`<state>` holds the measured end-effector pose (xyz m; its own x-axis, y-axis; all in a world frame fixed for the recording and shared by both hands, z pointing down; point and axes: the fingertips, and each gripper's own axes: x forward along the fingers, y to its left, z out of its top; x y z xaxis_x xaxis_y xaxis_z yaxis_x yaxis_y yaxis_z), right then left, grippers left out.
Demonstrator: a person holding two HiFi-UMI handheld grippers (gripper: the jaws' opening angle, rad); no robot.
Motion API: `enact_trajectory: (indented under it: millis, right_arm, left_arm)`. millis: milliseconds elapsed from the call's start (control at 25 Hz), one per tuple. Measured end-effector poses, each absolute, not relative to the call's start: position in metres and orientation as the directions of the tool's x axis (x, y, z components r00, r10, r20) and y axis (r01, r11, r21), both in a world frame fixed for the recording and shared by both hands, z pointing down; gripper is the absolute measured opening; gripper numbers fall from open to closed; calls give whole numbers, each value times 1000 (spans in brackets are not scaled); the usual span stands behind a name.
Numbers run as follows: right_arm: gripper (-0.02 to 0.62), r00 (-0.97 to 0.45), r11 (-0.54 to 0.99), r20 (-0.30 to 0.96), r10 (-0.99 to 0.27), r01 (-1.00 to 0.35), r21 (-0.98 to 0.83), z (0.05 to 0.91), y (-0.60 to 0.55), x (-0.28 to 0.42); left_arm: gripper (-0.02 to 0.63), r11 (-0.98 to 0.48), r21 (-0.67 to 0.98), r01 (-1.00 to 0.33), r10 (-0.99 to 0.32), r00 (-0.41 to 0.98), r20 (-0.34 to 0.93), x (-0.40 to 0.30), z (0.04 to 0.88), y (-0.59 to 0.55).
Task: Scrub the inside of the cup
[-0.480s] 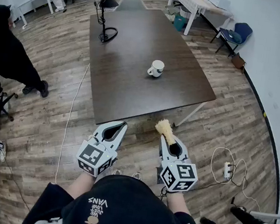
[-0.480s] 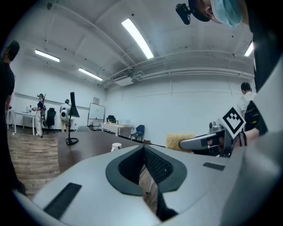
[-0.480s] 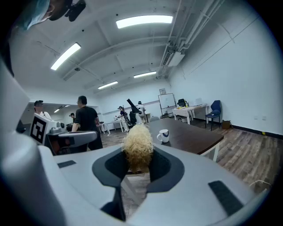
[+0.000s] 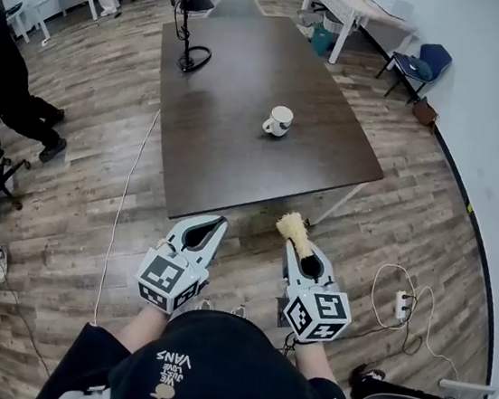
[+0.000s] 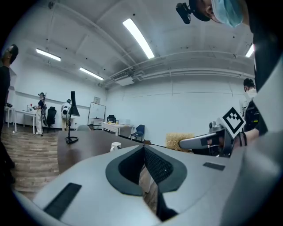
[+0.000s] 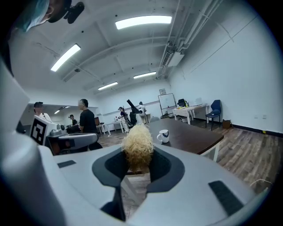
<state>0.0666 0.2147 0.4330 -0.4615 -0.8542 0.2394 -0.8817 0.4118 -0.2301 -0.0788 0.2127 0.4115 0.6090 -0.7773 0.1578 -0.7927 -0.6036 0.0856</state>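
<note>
Approach step, I'd say: scrubbing not started yet. You're holding both tongs out just short of the desk's [image 4: 230, 137] 6 o'clock edge, with nothing touching the cup [image 4: 279, 121].

- Left tongs [image 4: 216, 223]: clenched on nothing, jaws meeting, only floor showing past them.
- Right tongs [image 4: 295, 246]: grasping the yellow fibre scrubber [image 4: 292, 228], its tuft sticking out beyond the tips toward 12 o'clock.
- Cup: sitting alone near the middle of the desk, slightly toward 4 o'clock of centre. It's at about 12 o'clock from the right tongs and well apart from both.
- It's looking upright, with the handle pointing toward 8 o'clock.
- Contents: can't tell from here, the mouth is too small in every view.

Next move, my read: you're needing to close the gap to the cup. Then release the left tongs and brace the cup by its wall or handle. After that, line the scrubber tuft up with the mouth before pushing in.
</note>
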Motion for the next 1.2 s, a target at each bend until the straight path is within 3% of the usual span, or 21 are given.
enact_trajectory:
  millis: [1200]
  right_arm:
    - [100,-517,451,270,-812,-850,-272,463,171,101]
  left_arm:
    - [12,-552,103,-827,-804,561,196,-46,443,172]
